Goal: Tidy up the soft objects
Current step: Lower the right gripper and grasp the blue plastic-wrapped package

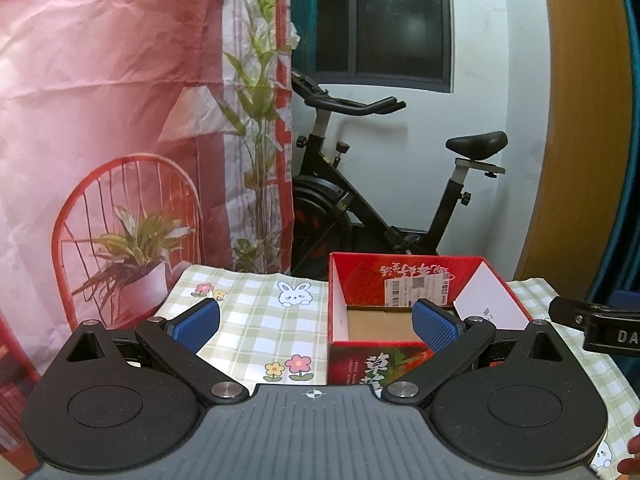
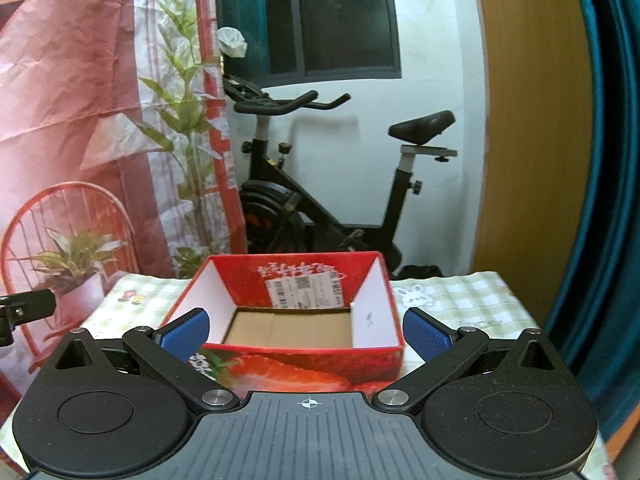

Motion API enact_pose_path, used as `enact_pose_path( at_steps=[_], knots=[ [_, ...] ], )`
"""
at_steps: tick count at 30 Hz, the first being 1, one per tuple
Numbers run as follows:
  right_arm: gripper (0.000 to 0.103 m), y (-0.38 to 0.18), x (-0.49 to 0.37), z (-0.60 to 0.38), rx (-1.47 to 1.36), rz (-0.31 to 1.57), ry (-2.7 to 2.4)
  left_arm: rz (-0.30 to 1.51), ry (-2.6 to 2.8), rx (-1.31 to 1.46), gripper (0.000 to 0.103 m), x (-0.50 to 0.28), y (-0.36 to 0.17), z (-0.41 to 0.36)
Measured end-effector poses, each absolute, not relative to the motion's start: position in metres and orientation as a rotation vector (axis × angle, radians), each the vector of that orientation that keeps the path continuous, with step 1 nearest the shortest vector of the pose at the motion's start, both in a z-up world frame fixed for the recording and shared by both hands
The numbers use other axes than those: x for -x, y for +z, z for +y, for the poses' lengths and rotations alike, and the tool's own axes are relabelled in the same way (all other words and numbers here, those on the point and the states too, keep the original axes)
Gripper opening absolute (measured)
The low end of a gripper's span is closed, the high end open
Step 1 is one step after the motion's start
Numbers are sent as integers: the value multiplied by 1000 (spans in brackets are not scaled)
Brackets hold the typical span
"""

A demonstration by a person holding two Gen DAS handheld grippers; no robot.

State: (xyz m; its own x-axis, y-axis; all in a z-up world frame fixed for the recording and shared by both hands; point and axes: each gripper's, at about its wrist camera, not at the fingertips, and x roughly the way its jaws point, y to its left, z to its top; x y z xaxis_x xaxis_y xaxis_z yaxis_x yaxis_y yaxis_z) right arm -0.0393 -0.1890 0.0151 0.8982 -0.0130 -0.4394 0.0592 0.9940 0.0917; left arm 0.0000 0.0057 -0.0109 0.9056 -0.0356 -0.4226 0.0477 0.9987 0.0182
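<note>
A red cardboard box (image 1: 424, 280) with a strawberry print stands open on the checked tablecloth (image 1: 256, 320). Its brown bottom shows bare. It also shows in the right wrist view (image 2: 296, 276), straight ahead. My left gripper (image 1: 316, 328) is open and empty, above the cloth at the box's left front corner. My right gripper (image 2: 306, 334) is open and empty, its blue pads (image 2: 426, 338) spread wider than the box's front wall. No soft object is in view.
A black exercise bike (image 1: 360, 200) stands behind the table by the white wall. A printed red backdrop (image 1: 100, 120) hangs at the left. A wooden panel (image 2: 532, 120) and teal curtain (image 2: 612, 160) are at the right. The right gripper's body (image 1: 600, 330) shows at the left wrist view's edge.
</note>
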Motion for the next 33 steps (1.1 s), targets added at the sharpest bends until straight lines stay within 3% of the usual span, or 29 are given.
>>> enact_pose_path(
  at_steps=[9,21,26,28,31,33],
  knots=[
    [103,-12,35,-180,-63,350,23,478,-45,15,103,-18,-36,19],
    [102,-59,-5,-166,-103,557,85,639,-84,91,103,-52,-83,48],
    [82,-84,-16,-157,-95,627,144,701,-117,157,96,-65,-103,53],
    [71,-91,-19,-154,-106,651,169,740,-145,175,79,-72,-112,54],
    [59,-100,-25,-151,-123,688,218,773,-205,208,67,-78,-124,53],
    [58,-104,-28,-149,-130,706,242,793,-237,239,65,-81,-133,52]
  ],
)
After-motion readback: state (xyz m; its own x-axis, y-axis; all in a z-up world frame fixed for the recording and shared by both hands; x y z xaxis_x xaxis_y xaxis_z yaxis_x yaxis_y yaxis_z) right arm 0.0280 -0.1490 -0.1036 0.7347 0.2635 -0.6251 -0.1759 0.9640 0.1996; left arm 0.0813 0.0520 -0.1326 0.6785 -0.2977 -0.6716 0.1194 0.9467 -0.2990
